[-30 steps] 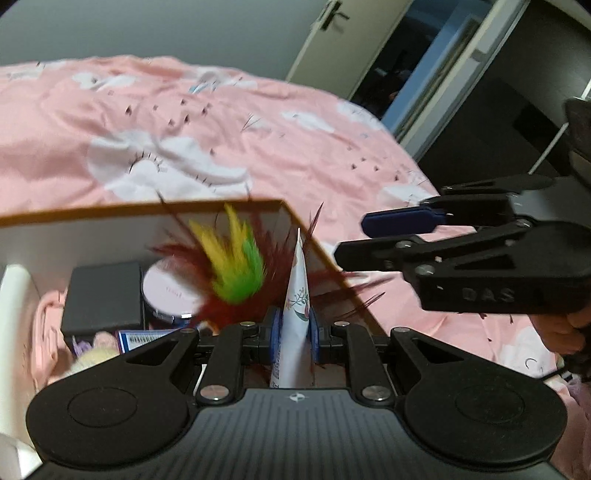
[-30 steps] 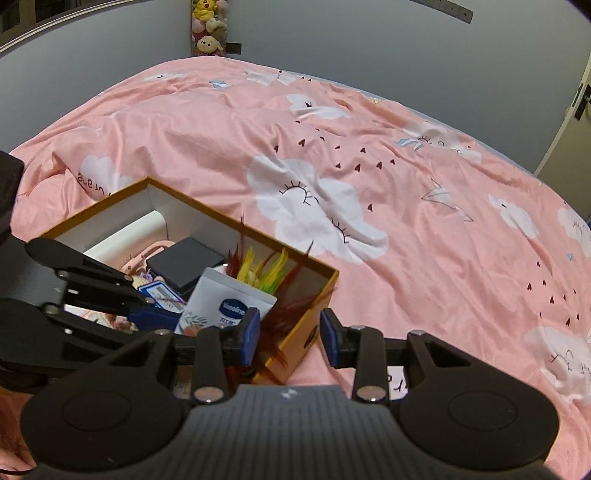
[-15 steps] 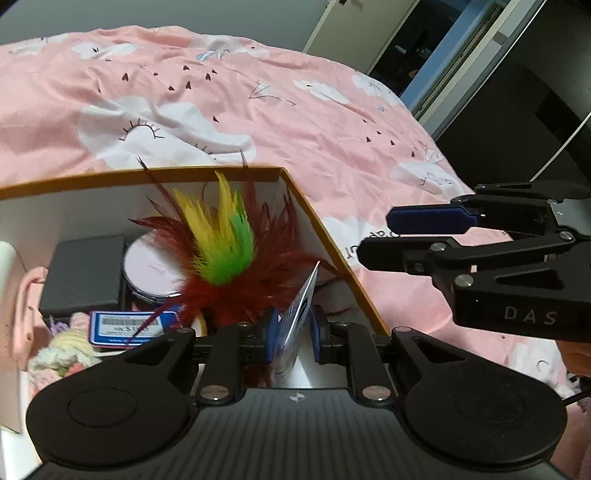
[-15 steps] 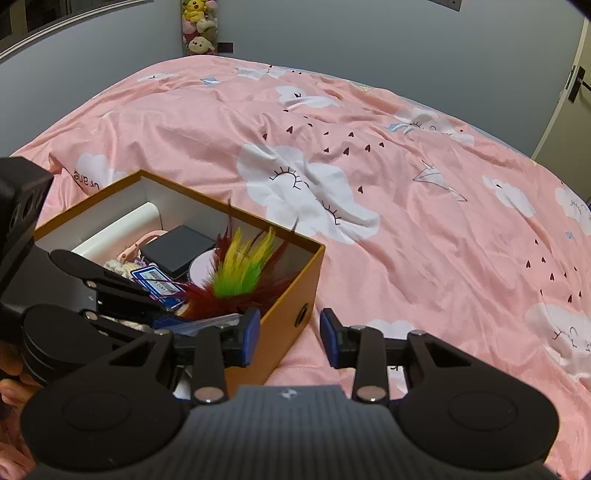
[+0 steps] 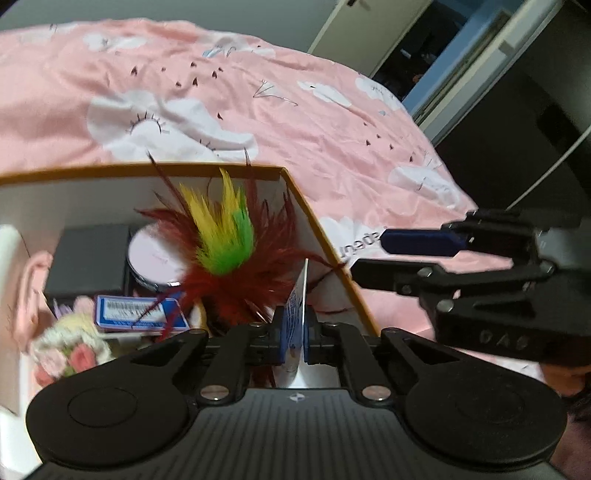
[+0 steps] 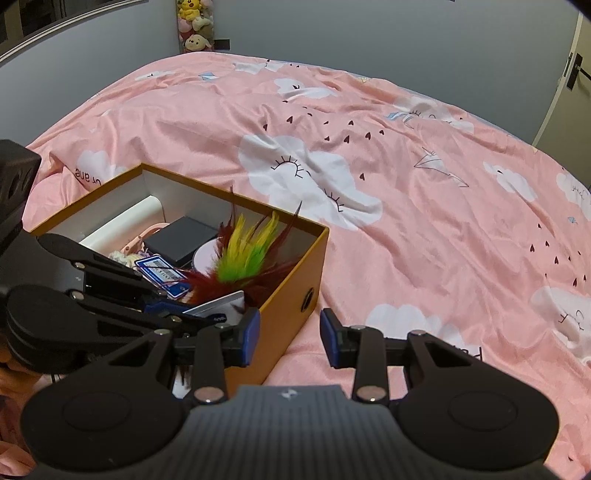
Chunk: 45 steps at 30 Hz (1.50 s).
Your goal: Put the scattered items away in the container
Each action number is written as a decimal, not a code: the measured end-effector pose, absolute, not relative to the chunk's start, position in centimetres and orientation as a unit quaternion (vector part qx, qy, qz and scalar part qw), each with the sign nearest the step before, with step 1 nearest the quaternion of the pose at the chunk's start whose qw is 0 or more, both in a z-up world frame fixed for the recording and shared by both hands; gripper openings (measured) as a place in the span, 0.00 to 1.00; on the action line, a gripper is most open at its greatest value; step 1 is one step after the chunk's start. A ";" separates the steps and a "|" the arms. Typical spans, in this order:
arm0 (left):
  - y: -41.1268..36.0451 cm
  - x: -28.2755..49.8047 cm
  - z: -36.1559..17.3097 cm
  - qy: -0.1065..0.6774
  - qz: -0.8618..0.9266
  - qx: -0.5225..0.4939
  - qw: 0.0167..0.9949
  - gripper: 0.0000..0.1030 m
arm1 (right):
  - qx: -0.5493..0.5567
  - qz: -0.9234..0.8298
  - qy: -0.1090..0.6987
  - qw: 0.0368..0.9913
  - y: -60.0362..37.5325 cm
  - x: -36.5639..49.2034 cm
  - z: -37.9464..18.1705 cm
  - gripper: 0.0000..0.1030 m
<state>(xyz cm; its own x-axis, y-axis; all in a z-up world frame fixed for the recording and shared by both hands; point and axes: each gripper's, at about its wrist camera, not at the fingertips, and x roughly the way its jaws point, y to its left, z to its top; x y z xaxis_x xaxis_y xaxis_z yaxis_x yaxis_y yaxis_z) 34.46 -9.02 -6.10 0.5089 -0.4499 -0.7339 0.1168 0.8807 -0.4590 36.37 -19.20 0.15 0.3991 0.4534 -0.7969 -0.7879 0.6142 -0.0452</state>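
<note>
Left gripper (image 5: pixel 294 338) fingers clamp tube (image 5: pixel 298 295) edge-on, long axis pointing into box (image 6: pixel 295 280); right gripper (image 6: pixel 290 338) wide, empty, beside box

bed: pink cloud-print sheet (image 6: pixel 406 206) | walls: grey (image 6: pixel 369 33) | door: ajar (image 5: pixel 424 48)

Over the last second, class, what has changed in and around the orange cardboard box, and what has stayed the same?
The left gripper, jaws still shut on the white lotion tube, has lowered it from upright above the orange cardboard box to lying tilted inside, beside the red, yellow and green feather toy. The right gripper stays open and empty outside the box. The black case and other contents stayed put.
</note>
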 end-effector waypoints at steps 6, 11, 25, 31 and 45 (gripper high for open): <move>-9.7 34.3 -6.3 0.467 -0.167 -0.167 0.852 0.09 | -0.207 0.386 0.394 0.808 -19.2 36.2 0.1 0.38; -9.4 34.0 -6.1 0.468 -0.164 -0.172 0.851 0.22 | -0.206 0.388 0.394 0.808 -19.2 35.7 0.3 0.38; -8.5 30.7 -2.2 0.414 -0.116 -0.117 0.895 0.53 | -0.173 0.381 0.379 0.826 -20.9 34.1 1.9 0.54; -7.1 28.4 0.1 0.391 -0.077 -0.097 0.912 0.54 | -0.139 0.382 0.373 0.834 -21.1 32.2 2.7 0.59; -4.4 23.0 2.5 0.365 0.012 -0.057 0.929 0.61 | -0.066 0.353 0.341 0.869 -19.1 26.4 5.2 0.71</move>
